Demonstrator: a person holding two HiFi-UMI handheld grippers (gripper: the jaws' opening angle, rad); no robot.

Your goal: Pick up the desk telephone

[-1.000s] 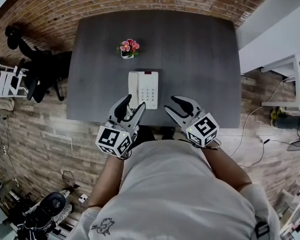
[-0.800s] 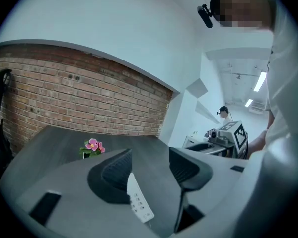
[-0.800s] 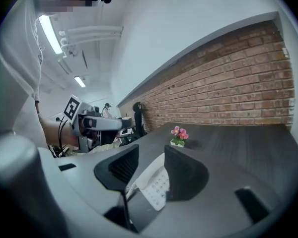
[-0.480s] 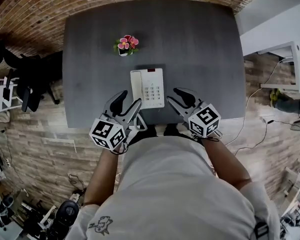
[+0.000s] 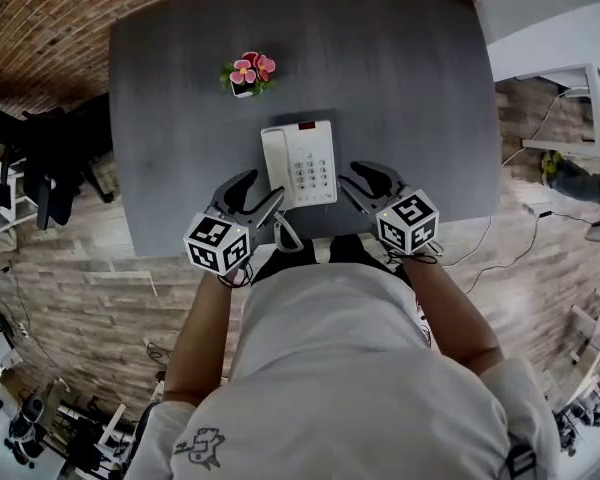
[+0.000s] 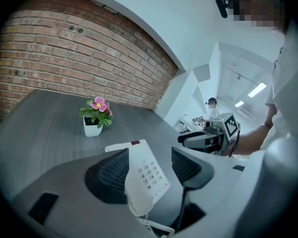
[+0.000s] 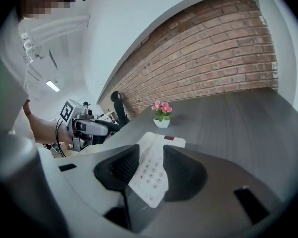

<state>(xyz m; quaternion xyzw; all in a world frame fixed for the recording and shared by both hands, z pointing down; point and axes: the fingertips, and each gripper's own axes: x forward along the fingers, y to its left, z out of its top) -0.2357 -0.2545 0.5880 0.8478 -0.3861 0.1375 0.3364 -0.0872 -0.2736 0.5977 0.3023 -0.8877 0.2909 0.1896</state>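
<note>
Head view: a white phone (image 5: 300, 163) lies flat by the near edge of the desk (image 5: 160, 118), about midway along it, with a flower pot (image 5: 245, 73) farther back. The left gripper (image 5: 255, 190) sits just off the phone's near-left corner and the right gripper (image 5: 352, 180) just off its near-right corner, neither touching it. Left gripper view: the jaws stand wide and have just been opening. The phone shows through the gap but lies ahead of the pads, so nothing is gripped. A coiled cord (image 6: 150, 222) trails from the phone's near end. Right gripper view: these jaws are also spread and hold nothing, with the keypad framed between them. The phone looks to be a stiff, fairly light plastic shell with smooth, sloping sides that may slip. The handset probably rests loose in its cradle on the left and could tip out. The safest hold is likely the base's two long sides, kept level.
</note>
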